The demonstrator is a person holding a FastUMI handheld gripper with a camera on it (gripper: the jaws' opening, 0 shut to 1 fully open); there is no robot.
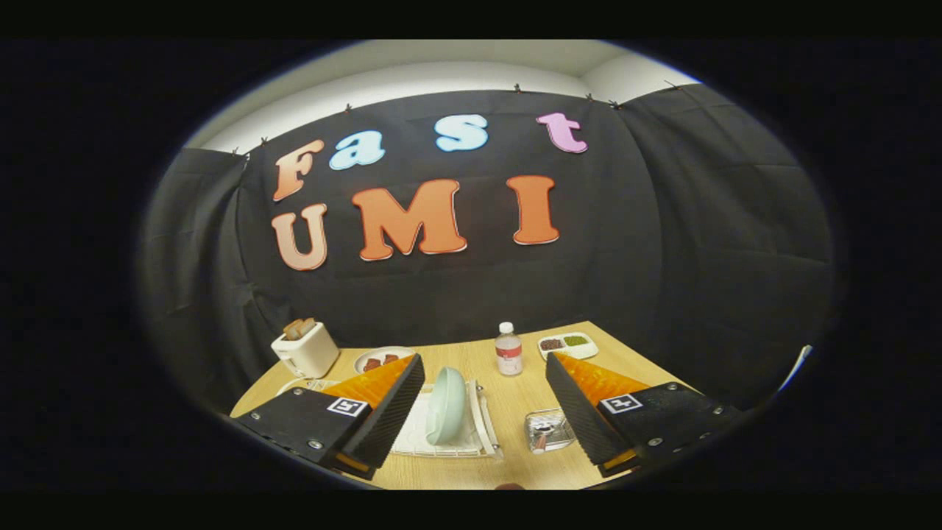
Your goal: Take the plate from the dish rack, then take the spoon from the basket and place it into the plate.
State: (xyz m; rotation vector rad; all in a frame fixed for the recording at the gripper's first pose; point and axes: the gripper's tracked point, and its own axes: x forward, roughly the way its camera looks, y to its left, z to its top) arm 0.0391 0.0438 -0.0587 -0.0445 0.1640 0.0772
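Note:
A pale green plate point(446, 404) stands on edge in a white dish rack point(482, 430) on the wooden table, just ahead of my fingers and nearer the left one. A small clear basket point(548, 429) sits right of the rack, close to the right finger, with a spoon point(542, 438) inside it. My gripper point(486, 386) is open wide, raised above the table, with nothing between its fingers.
A white toaster point(305, 350) with bread stands at the table's far left. Beside it is a white plate with food point(383, 359). A small bottle point(508, 349) stands beyond the rack, and a divided white tray point(567, 344) lies at the far right.

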